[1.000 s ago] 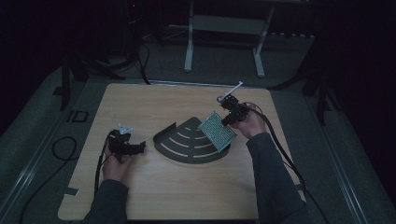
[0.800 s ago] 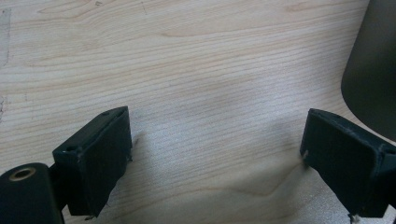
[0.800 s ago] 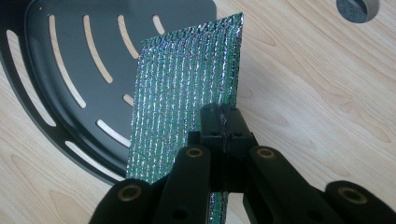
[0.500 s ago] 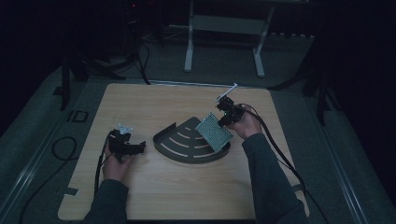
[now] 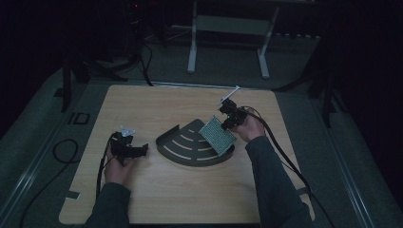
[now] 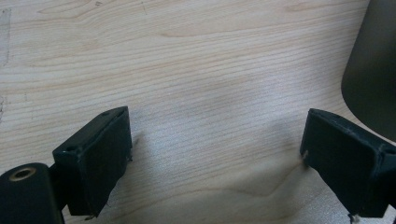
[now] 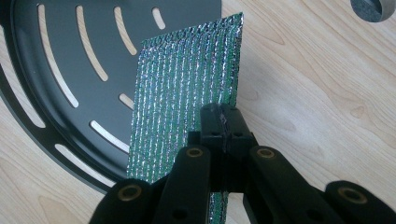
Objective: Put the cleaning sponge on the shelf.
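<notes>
Foil pouch, a flat silvery-green quilted sheet, hangs tilted at the centre of the right gripper view, its upper part over the dark tray and its lower edge pinched, so it can be carried edge-on. Largest is the wooden tabletop, pale across the middle of the high view. On it, at centre, lies the fan-shaped slotted tray, dark, with a raised curved rim, likely the pouch's destination. At right of centre, the right gripper has its jaws clamped on the pouch's edge. At lower left, the left gripper rests low on the tabletop, jaws spread wide and empty, apparently waiting beside the tray.
</notes>
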`<state>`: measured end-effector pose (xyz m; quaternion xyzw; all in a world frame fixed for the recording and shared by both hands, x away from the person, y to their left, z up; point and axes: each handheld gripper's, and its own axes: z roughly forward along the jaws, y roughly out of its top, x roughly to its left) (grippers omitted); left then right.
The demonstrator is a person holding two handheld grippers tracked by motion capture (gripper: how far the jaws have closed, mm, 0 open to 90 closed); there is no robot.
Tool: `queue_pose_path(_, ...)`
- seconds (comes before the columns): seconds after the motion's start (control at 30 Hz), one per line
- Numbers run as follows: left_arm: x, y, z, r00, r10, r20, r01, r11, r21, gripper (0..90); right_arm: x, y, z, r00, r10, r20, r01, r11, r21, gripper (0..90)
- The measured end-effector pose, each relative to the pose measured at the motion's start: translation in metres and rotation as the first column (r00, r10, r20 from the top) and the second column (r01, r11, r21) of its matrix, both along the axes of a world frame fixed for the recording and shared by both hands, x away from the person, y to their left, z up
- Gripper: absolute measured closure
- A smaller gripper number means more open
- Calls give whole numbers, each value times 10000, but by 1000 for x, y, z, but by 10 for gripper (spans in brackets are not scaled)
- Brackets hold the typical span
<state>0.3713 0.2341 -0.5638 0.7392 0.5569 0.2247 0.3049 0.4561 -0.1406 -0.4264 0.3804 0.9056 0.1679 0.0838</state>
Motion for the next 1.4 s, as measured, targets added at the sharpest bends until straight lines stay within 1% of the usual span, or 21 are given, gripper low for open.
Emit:
queue_pose_path(0.3, 0, 0, 0, 10000, 3, -1, -3, 10000, -2, 95, -1, 5, -6, 9997, 226, 17, -226, 9996, -148, 897)
queue_pose_path(0.53, 0, 0, 0, 10000, 6, 2, -6, 10000, 8, 95, -2, 9, -11, 9995, 307, -71, -309, 9989, -361, 897)
queue_pose_path(0.6, 0, 0, 0, 10000, 3, 1, -3, 10000, 6, 95, -2, 10, -13, 9995, 307, -12, -307, 9986, -424, 896)
queue_pose_path(0.73, 0, 0, 0, 10000, 3, 1, -3, 10000, 5, 95, -4, 12, -16, 9993, 349, -92, -354, 9980, -521, 897)
queue_pose_path(1.2, 0, 0, 0, 10000, 6, -3, -6, 10000, -3, 95, -8, 19, -26, 9989, 464, -64, -468, 9954, -834, 896)
queue_pose_path(1.33, 0, 0, 0, 10000, 6, -4, -6, 10000, -3, 95, -8, 20, -27, 9991, 423, 10, -420, 9946, -945, 896)
queue_pose_path(1.4, 0, 0, 0, 10000, 7, -2, -7, 10000, -5, 95, -7, 20, -27, 9992, 386, 124, -372, 9944, -986, 896)
